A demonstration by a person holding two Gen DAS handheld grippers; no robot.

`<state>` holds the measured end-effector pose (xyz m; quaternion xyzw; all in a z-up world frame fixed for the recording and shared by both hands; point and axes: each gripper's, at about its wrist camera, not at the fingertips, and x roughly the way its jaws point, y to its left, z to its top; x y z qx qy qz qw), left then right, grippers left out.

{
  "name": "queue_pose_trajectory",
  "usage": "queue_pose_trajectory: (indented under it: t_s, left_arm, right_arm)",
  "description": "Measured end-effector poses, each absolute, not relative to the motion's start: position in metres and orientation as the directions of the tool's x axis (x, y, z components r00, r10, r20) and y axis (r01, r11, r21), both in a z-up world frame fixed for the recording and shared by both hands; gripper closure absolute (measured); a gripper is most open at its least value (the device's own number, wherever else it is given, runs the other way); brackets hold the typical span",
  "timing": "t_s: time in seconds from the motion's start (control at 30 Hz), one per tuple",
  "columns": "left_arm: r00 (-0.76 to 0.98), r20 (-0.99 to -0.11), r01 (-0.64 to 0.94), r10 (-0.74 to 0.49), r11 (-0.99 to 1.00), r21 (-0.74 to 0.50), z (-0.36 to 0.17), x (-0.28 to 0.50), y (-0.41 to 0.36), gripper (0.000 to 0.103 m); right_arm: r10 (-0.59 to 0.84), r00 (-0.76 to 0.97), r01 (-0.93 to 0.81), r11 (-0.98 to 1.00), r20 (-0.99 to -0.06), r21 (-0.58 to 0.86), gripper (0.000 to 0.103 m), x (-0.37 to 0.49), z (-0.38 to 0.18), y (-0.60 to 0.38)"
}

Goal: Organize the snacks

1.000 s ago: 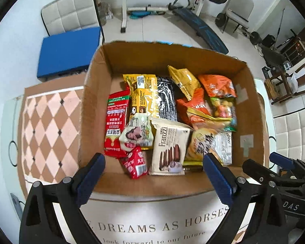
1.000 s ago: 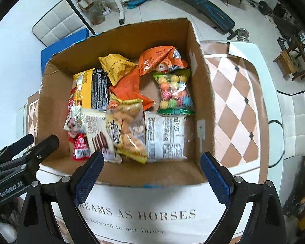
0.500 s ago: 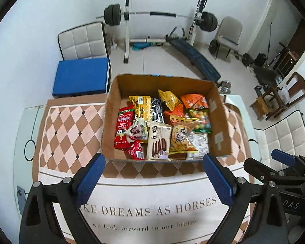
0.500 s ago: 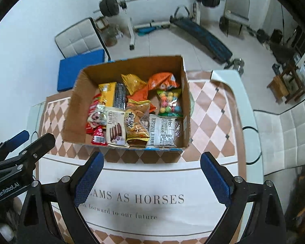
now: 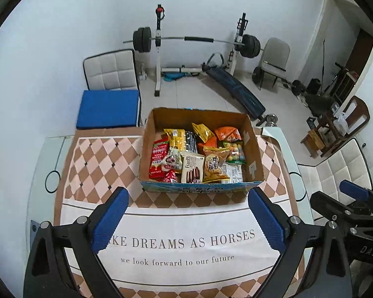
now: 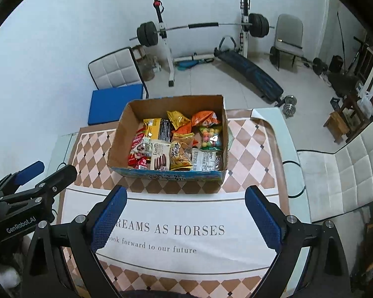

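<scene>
An open cardboard box (image 5: 253,146) (image 6: 116,139) stands on the table's far half, packed with several snack packets: a red bag (image 5: 158,156), a Franzzi biscuit pack (image 5: 192,166) (image 6: 159,157), an orange bag (image 5: 227,132) (image 6: 206,118) and a bag of coloured balls (image 5: 234,150) (image 6: 210,136). My left gripper (image 5: 187,219) hovers open and empty over the near table, well short of the box. My right gripper (image 6: 185,217) is likewise open and empty beside it. Each gripper shows at the edge of the other's view.
A checkered cloth with a white printed band (image 5: 181,243) covers the table. Beyond the table stand a blue-cushioned chair (image 5: 108,108), a barbell rack (image 5: 194,41) and an incline bench (image 5: 236,92). White padded chairs (image 5: 340,173) sit to the right.
Both grippers have pulled up and back from just over the box, which now looks much smaller and farther away. The snacks have not moved and both grippers stayed open.
</scene>
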<state>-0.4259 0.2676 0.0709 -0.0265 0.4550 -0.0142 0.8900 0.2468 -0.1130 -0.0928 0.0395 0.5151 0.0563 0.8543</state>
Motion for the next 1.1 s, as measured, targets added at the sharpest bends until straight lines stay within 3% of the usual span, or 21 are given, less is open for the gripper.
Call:
queue_pose_trajectory:
  t_s: [0.5,1.1]
  left_arm:
    - [0.652,-0.758,-0.014,-0.023,0.999,-0.042,0.1,-0.471,0.263,0.005]
    - [0.681,-0.732,-0.046,0.019,0.999,-0.017,0.084,-0.44,0.259,0.0]
  right_arm:
    - [0.102,0.481,-0.042,0.995,-0.871,0.093,0.005,0.197,-0.064,-0.123]
    - [0.035,0.537,0.01,0.999,-0.843,0.047,0.001,0.236,-0.082,-0.128]
